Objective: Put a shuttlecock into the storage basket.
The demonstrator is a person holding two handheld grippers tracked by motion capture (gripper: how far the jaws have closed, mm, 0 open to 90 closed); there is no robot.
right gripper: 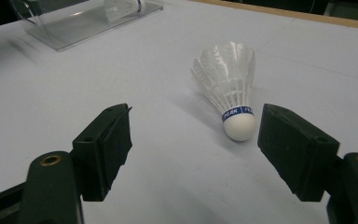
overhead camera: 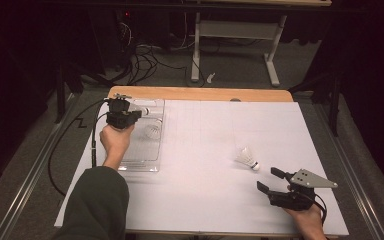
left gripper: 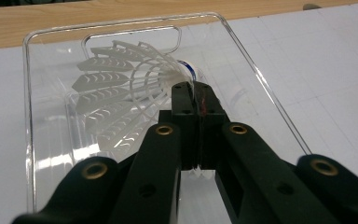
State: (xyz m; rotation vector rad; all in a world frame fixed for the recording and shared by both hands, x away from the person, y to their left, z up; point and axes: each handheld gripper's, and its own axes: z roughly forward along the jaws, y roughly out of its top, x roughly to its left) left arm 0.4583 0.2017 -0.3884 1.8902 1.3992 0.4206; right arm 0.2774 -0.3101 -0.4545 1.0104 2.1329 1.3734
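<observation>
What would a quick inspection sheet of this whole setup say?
Surface: white sheet covering a wooden table.
Job's things: clear plastic tray at the left with one shuttlecock lying in it; a second shuttlecock held over the tray; a third shuttlecock lying on the sheet.
Clutter: nothing seen.
Grippers: left gripper shut on the second shuttlecock; right gripper open, its fingers either side of the third shuttlecock.
Cables: black cable trailing off the table's left edge.
Surroundings: dark room, wires on the floor, a metal frame behind.
</observation>
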